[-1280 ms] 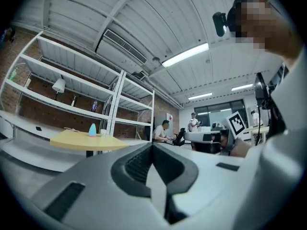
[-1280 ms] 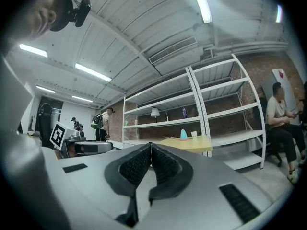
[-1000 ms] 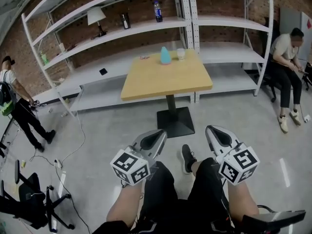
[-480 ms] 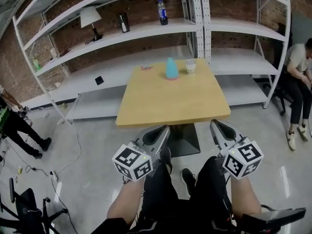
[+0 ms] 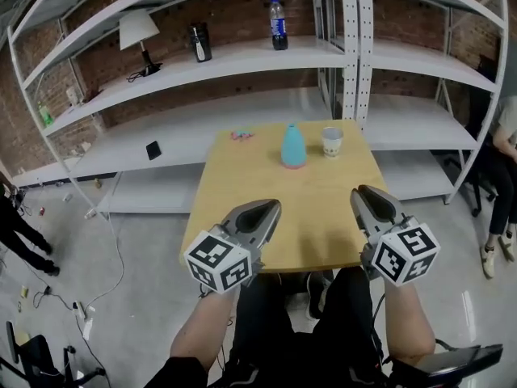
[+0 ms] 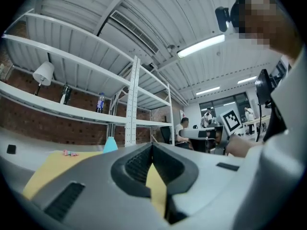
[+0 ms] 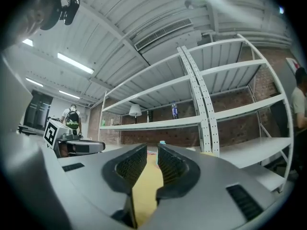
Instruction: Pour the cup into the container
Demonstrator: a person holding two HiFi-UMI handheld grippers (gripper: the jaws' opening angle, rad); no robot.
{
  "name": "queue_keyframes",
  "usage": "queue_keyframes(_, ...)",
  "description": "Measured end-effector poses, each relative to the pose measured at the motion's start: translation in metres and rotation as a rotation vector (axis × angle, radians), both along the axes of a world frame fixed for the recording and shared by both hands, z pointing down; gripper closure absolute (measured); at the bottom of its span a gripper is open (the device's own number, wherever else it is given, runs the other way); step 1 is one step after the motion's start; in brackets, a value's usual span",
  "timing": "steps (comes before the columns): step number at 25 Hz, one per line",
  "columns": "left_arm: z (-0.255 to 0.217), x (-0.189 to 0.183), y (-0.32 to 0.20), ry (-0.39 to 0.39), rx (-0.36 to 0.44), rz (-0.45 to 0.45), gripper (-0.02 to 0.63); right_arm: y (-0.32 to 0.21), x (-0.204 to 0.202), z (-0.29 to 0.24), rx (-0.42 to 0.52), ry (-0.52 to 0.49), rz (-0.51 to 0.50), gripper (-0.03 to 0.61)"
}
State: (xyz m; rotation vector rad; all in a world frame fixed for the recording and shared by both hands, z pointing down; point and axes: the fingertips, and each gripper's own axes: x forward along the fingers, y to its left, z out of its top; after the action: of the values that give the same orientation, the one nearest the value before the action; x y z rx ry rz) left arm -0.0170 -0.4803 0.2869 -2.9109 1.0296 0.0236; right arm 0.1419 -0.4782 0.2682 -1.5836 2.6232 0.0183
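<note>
A white paper cup [image 5: 332, 141] stands at the far side of the wooden table [image 5: 242, 180], just right of a teal cone-shaped container [image 5: 293, 146]. Both are upright and well ahead of my grippers. My left gripper [image 5: 271, 206] hovers over the table's near part, jaws shut and empty; its own view shows the tips meeting [image 6: 152, 146] and the teal container [image 6: 110, 144] far off. My right gripper [image 5: 361, 192] hangs over the near right part. Its jaws [image 7: 152, 150] are opening, a narrow gap with nothing between them.
A small pink item [image 5: 241, 135] lies at the table's far left. Behind the table stand white metal shelves [image 5: 242, 55] holding a lamp [image 5: 133, 31], a dark flask [image 5: 200, 43] and a bottle [image 5: 278, 24]. A person sits at the right [image 5: 505, 136].
The view has come up to the table, which was several steps off a second ago. Both grippers now hang over its near edge instead of over the floor.
</note>
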Motion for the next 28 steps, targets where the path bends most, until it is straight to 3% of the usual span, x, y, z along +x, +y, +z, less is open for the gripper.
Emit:
queue_keyframes(12,0.013,-0.009,-0.167,-0.028,-0.066,-0.005,0.612,-0.181,0.021,0.031,-0.134,0.018,0.041,0.334)
queue_keyframes(21,0.056,-0.023,-0.235,-0.057,-0.158,-0.001,0.612,-0.248,0.031,0.069,-0.291,0.109,0.069,0.297)
queue_keyframes(24,0.070,-0.027,-0.249,-0.096,-0.172,-0.013,0.612,-0.261,0.031,0.075,-0.321,0.125,0.070,0.285)
queue_keyframes(28,0.075,-0.023,-0.258,-0.079,-0.174,-0.002,0.612,-0.277,0.031,0.089,-0.352,0.139,0.072,0.263)
